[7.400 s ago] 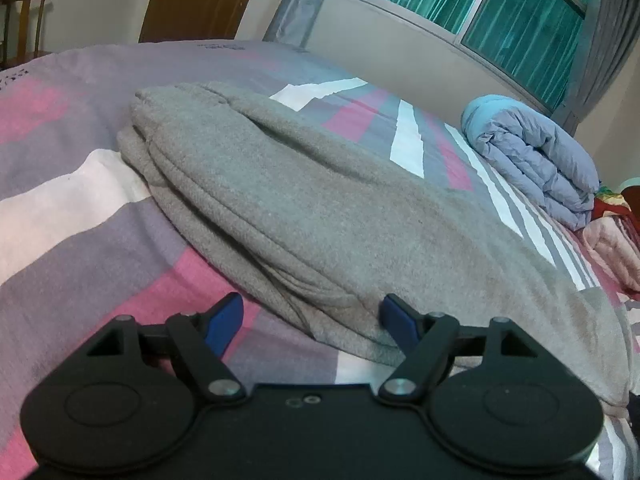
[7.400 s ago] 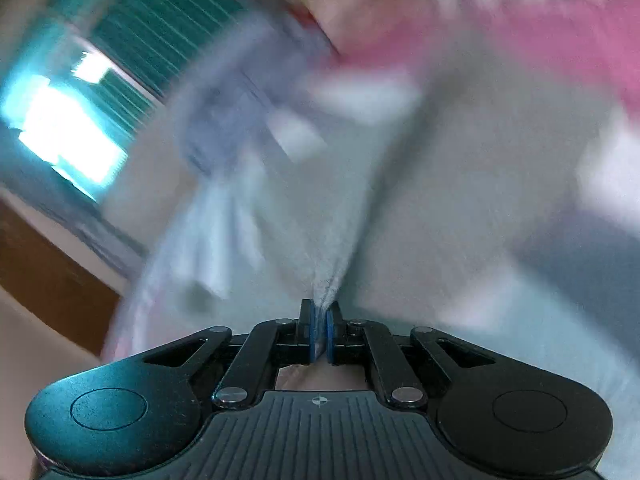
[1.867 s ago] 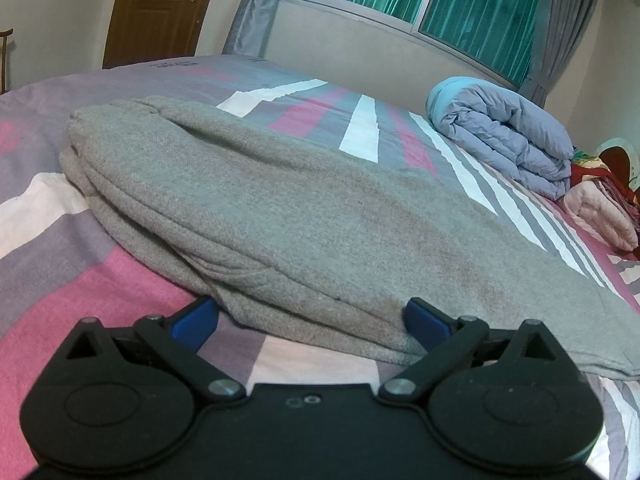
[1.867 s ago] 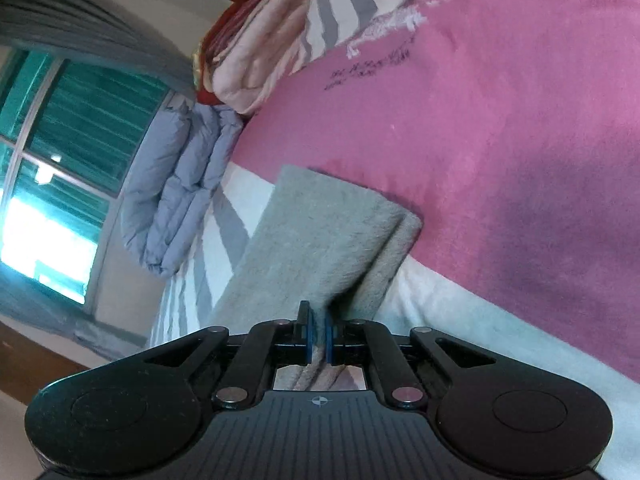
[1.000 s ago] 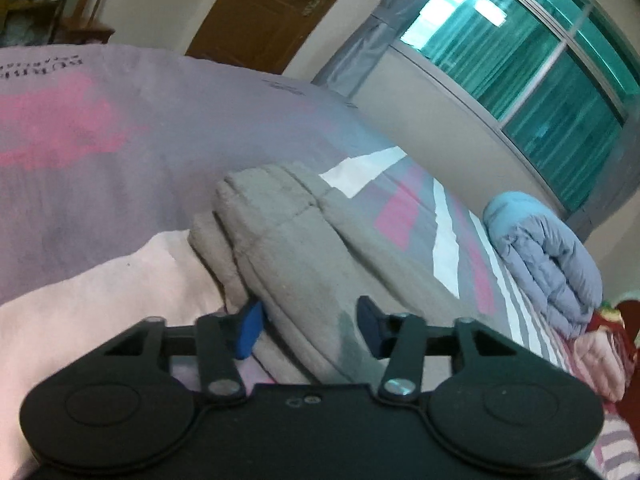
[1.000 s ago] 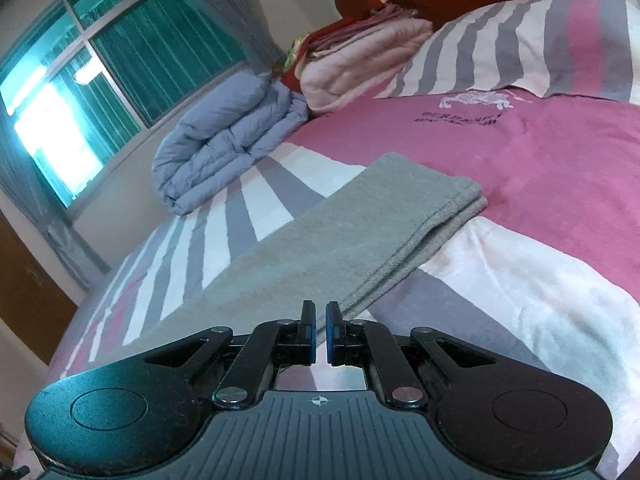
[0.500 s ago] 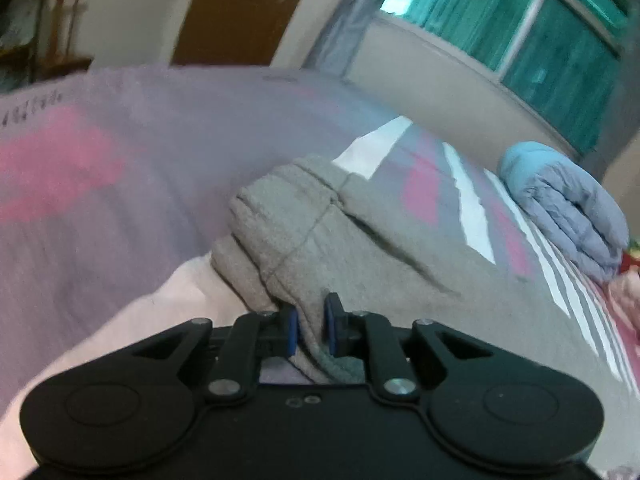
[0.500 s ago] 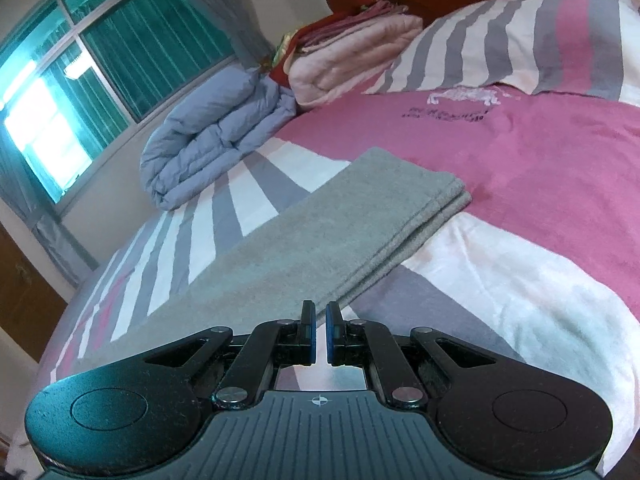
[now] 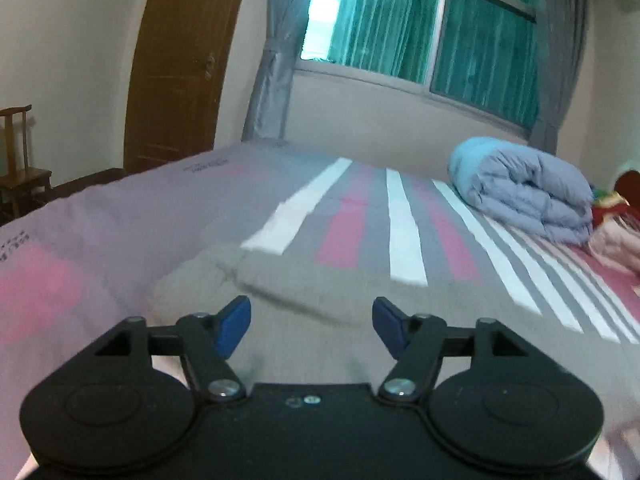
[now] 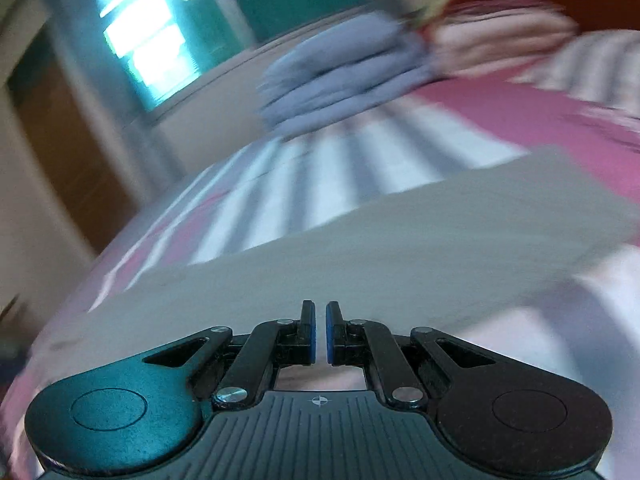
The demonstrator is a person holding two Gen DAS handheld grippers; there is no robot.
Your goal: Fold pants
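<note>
Left tongs point(image 9: 311, 326): the blue pads stand well apart with nothing pinched between them; the jaws have just been opening. Grey cloth shows through the gap, but the pads do not press on it.
Left tongs, pose: tilted a little downward over the near edge of the garment, looking across the bed toward the window wall.
Right tongs point(image 10: 319, 332): the two blue pads are drawn almost together, only a thin slit left, and nothing sits in that slit.
Right tongs, pose: above the near edge of the grey cloth; the whole view is smeared by motion blur.
Pants point(image 9: 320, 300): grey, soft-looking, lying flat on the bed as a long folded strip. In the left wrist view the bunched end sits just ahead and left of the pads, and the strip runs off to the right. In the right wrist view the strip stretches away to a squared end at the right.
Bed point(image 9: 100, 240): covered in a sheet of pink, grey and white stripes; it carries the pants.
Quilt point(image 9: 524, 192): blue-grey, folded into a thick roll, at the far right of the bed, well apart from the pants.
Pink bedding point(image 9: 616, 244): stacked beside the quilt, at the right edge.
Window point(image 9: 420, 28): green-tinted panes behind grey curtains.
Door point(image 9: 180, 60): brown wood, left of the window.
Chair point(image 9: 20, 172): wooden, at the far left.
</note>
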